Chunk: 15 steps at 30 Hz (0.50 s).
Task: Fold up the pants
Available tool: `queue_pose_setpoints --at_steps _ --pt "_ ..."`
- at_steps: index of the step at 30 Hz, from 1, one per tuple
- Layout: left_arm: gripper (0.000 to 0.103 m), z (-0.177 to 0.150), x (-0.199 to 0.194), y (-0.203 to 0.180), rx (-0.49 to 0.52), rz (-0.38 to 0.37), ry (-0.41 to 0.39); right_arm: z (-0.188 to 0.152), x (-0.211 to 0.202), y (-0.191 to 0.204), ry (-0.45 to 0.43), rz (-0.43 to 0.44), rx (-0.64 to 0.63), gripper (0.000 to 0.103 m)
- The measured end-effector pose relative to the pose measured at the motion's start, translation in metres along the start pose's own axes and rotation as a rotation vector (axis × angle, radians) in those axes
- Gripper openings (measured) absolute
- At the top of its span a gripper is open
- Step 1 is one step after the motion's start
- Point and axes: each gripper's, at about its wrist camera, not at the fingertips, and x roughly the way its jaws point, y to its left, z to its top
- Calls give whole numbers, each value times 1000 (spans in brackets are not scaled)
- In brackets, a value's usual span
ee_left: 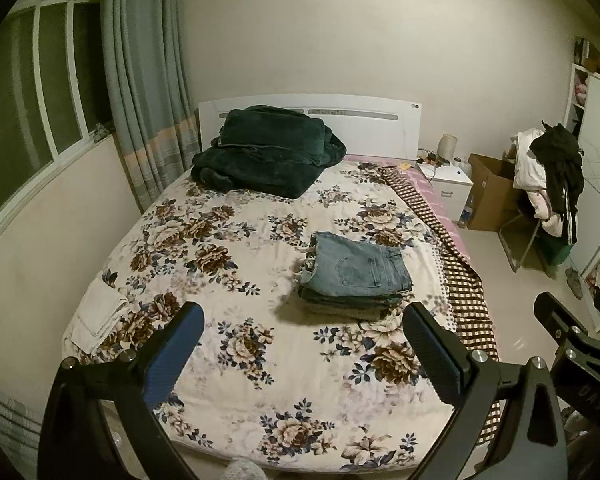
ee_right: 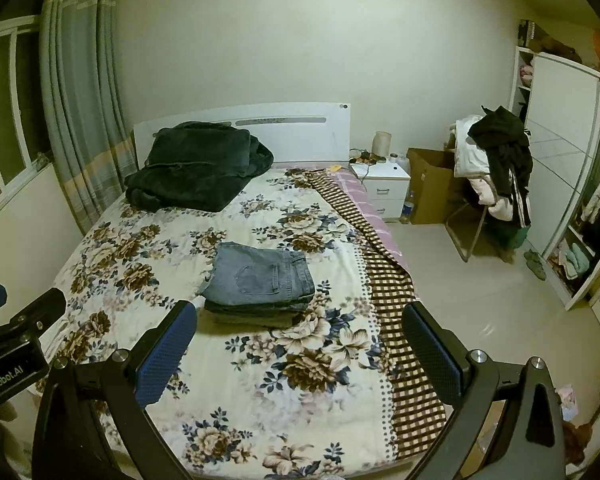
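Note:
A pair of blue jeans (ee_left: 356, 266) lies folded on top of a small stack of folded pants in the middle of the floral bed cover (ee_left: 228, 360). The stack also shows in the right wrist view (ee_right: 260, 276). My left gripper (ee_left: 302, 320) is open and empty, held above the foot of the bed, short of the stack. My right gripper (ee_right: 300, 320) is open and empty, beside the left one and just right of it. The right gripper's body shows at the right edge of the left wrist view (ee_left: 572, 340).
A folded dark green blanket (ee_left: 264, 152) lies at the headboard. A folded white cloth (ee_left: 98, 316) sits at the bed's left edge. A checked sheet (ee_right: 388, 280) hangs over the right side. A nightstand (ee_right: 384, 188), cardboard box (ee_right: 432, 184), clothes-laden chair (ee_right: 492, 176) and wardrobe (ee_right: 568, 160) stand on the right.

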Motion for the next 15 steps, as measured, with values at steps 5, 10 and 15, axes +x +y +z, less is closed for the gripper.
queue_pose_setpoints --at_steps 5,10,15 --pt "101 0 1 2 -1 1 2 2 4 0 -1 5 -4 103" --pt "101 1 1 2 -3 1 1 1 4 -1 2 3 -8 103" --pt "103 3 1 3 -1 -2 -3 7 7 -1 1 7 -21 103"
